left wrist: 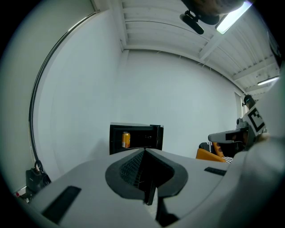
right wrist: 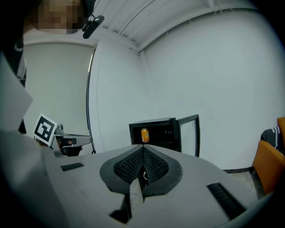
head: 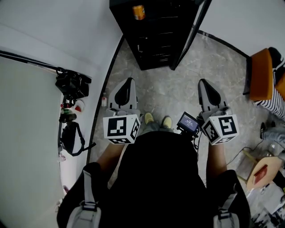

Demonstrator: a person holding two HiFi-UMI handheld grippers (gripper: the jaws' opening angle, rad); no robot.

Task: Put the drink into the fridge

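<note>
The drink, an orange can, stands upright at the left end of the upper shelf inside the black fridge; that step looks done; the fridge door stands open, so closing it may remain; the left gripper and right gripper hang well apart from the fridge, jaws closed on nothing.

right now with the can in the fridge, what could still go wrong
The fridge door stands wide open; left so, the can inside may not chill, and someone could bump the door. The left gripper and right gripper are shut, empty and well back from the fridge, so closing it likely needs a step forward.
</note>
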